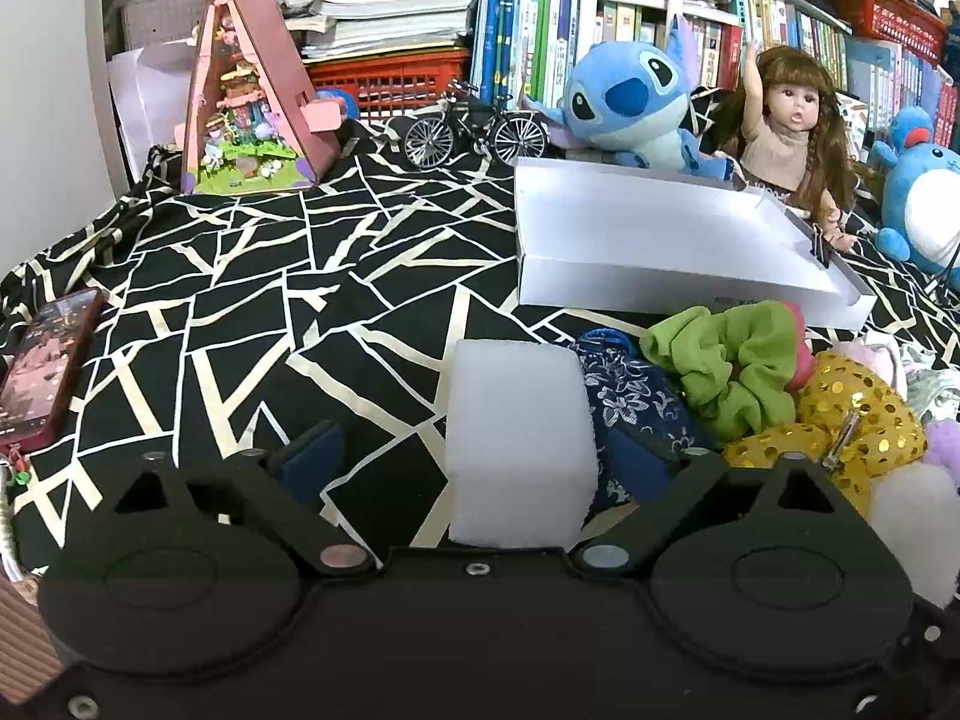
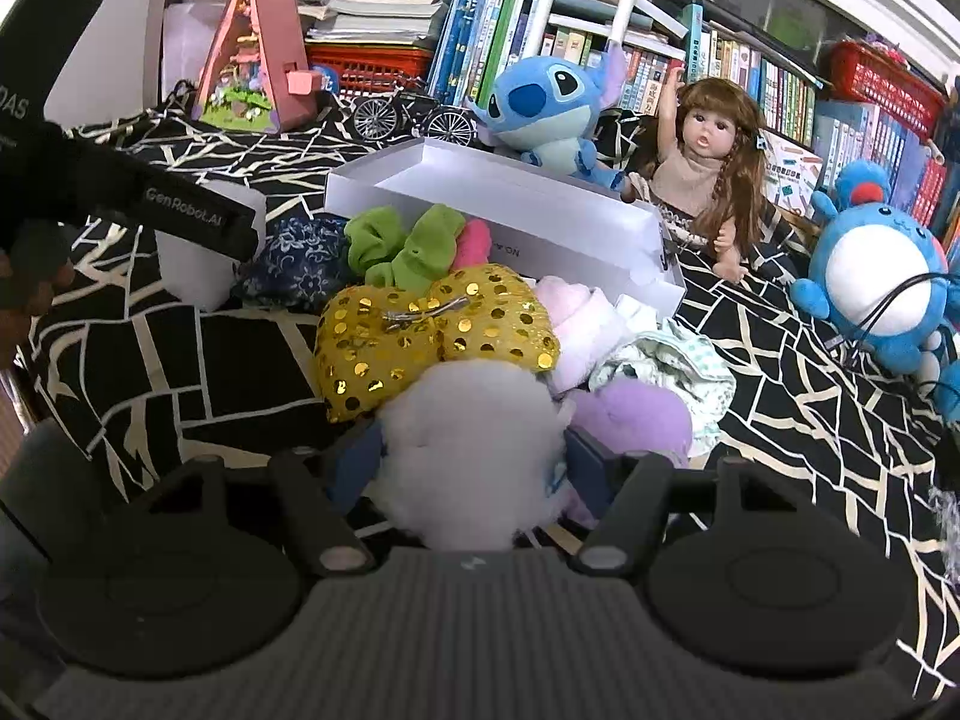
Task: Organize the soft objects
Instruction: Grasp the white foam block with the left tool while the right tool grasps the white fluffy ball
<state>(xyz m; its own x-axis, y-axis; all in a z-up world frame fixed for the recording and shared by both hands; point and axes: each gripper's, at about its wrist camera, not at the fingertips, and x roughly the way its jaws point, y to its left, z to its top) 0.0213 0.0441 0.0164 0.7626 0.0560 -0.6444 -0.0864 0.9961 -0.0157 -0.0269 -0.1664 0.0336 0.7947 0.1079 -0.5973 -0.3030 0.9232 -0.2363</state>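
Observation:
In the left wrist view a white foam block (image 1: 516,438) stands on the black patterned cloth (image 1: 240,312) between the jaws of my left gripper (image 1: 477,450). The right pad is close beside the block and the left pad stands apart from it, so the gripper is open. In the right wrist view my right gripper (image 2: 474,465) is shut on a white fluffy ball (image 2: 474,444), with both pads against its sides. Beyond the ball lies a heap: a gold sequin bow (image 2: 432,324), a green scrunchie (image 2: 408,240), a navy floral cloth (image 2: 300,264), a purple plush (image 2: 636,414) and pale cloths (image 2: 660,366).
An open white box (image 1: 660,234) lies behind the heap. Behind it are a blue plush (image 1: 630,102), a doll (image 1: 780,126) and a round blue plush (image 2: 870,288). A phone (image 1: 48,360) lies at the left edge. A toy house (image 1: 252,102), a model bicycle (image 1: 474,132) and bookshelves stand at the back.

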